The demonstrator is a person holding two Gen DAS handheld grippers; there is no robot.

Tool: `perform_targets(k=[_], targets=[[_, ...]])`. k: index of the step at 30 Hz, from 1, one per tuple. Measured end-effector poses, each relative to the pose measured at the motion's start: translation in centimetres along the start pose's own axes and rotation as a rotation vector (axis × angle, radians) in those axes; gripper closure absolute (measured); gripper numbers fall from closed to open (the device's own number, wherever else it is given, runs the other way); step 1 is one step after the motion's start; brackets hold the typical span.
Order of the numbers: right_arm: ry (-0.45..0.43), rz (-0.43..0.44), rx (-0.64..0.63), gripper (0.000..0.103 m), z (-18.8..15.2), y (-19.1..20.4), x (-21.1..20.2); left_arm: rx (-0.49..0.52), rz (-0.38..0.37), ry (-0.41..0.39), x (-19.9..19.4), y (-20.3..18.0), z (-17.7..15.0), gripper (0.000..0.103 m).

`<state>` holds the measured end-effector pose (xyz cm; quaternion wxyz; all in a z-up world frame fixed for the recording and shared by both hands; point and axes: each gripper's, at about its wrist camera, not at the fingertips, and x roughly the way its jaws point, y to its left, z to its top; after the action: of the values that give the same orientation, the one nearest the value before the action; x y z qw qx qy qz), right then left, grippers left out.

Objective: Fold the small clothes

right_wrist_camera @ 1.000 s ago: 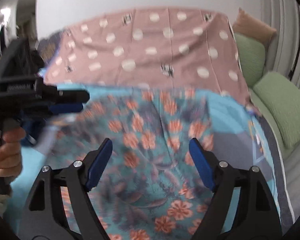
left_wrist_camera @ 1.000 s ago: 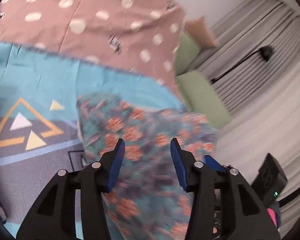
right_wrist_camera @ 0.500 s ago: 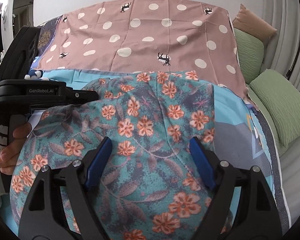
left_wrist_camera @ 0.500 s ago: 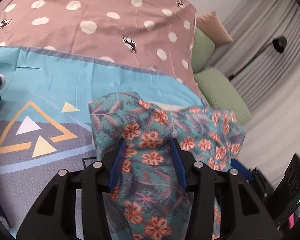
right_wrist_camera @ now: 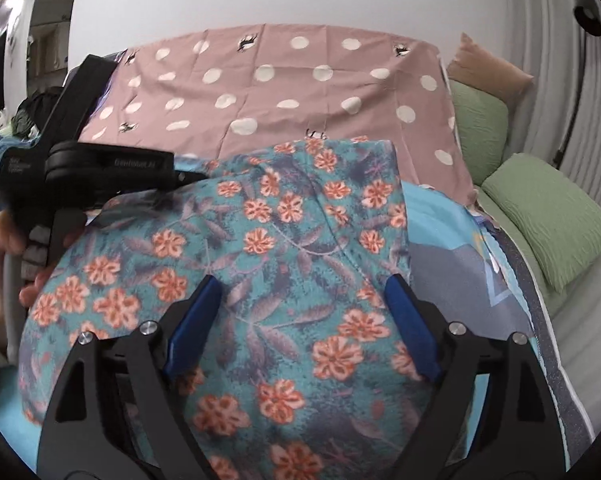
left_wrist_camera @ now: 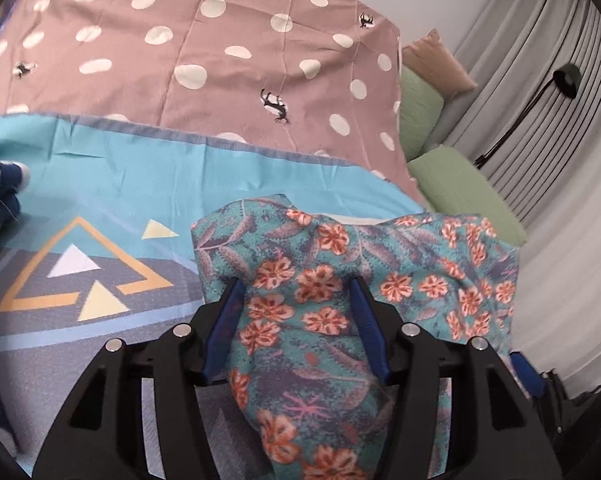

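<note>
Fabric fills my left wrist view: the floral garment [left_wrist_camera: 320, 320] bunches up between the blue fingers [left_wrist_camera: 224, 332] of my left gripper [left_wrist_camera: 296, 292], whose jaws have just been opening; the cloth lies in the gap, but I cannot tell whether the pads press it. Beyond it lie the turquoise sheet with triangles [left_wrist_camera: 100, 200], the pink dotted cover [left_wrist_camera: 220, 60], green cushions [left_wrist_camera: 460, 184], grey curtains [left_wrist_camera: 540, 100] and a black lamp [left_wrist_camera: 566, 80].

From my right wrist view, the garment [right_wrist_camera: 292, 240] mounds under my right gripper [right_wrist_camera: 300, 304], hiding most of the sheet; its jaws, also just opening, stand wide apart with cloth between, not squeezed. At left, a hand [right_wrist_camera: 4, 236] holds the other gripper [right_wrist_camera: 88, 172] at the garment's edge.
</note>
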<state>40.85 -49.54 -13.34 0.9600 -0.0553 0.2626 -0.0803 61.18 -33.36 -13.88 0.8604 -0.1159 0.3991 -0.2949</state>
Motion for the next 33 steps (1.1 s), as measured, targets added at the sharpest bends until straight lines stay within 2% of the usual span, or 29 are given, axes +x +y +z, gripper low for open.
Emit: perform_targets(k=[4, 6, 7, 8, 11, 15, 20, 22, 24, 26, 30, 33], targets=[[0.030, -0.032, 0.027, 0.016, 1.3, 0.2, -0.5, -0.001, 0.077, 0.076, -2.0, -0.8, 0.6, 0.046], [0.034, -0.080, 0.076, 0.016, 2.4, 0.4, -2.2, 0.036, 0.129, 0.037, -4.9, -1.7, 0.4, 0.045], [0.031, -0.134, 0.099, 0.016, 2.9, 0.7, -3.6, 0.069, 0.158, 0.004, -7.0, -2.5, 0.1, 0.043], [0.025, -0.151, 0.133, 0.016, 3.2, 0.6, -4.9, 0.091, 0.178, -0.018, -8.7, -3.1, -0.1, 0.036], [0.030, -0.097, 0.276, 0.016, 3.8, 0.3, -9.8, 0.151, 0.220, -0.050, -14.2, -5.0, -1.9, 0.030], [0.039, -0.117, 0.273, 0.016, 4.6, 2.3, -16.5, 0.174, 0.307, -0.061, -21.0, -6.1, -5.1, 0.015], [0.036, -0.117, 0.263, 0.016, 4.1, 5.7, -24.7, 0.179, 0.328, -0.025, -28.5, -6.5, -9.3, 0.009], [0.018, -0.109, 0.255, 0.016, 3.6, 6.9, -27.2, 0.175, 0.335, -0.057, -32.2, -6.9, -11.4, 0.002], [0.014, -0.084, 0.242, 0.016, 2.6, 8.5, -30.3, 0.177, 0.331, -0.115, -35.8, -7.4, -13.9, 0.001], [0.001, -0.073, 0.221, 0.016, 1.4, 10.2, -33.3, 0.180, 0.361, -0.158, -38.6, -7.6, -16.6, 0.001], [-0.070, -0.087, 0.182, 0.014, -1.0, 12.4, -38.9, 0.166, 0.342, -0.146, -42.2, -6.3, -21.0, 0.001], [-0.097, -0.101, 0.162, 0.014, -2.5, 13.6, -41.7, 0.144, 0.338, -0.205, -45.2, -5.4, -24.2, 0.001]])
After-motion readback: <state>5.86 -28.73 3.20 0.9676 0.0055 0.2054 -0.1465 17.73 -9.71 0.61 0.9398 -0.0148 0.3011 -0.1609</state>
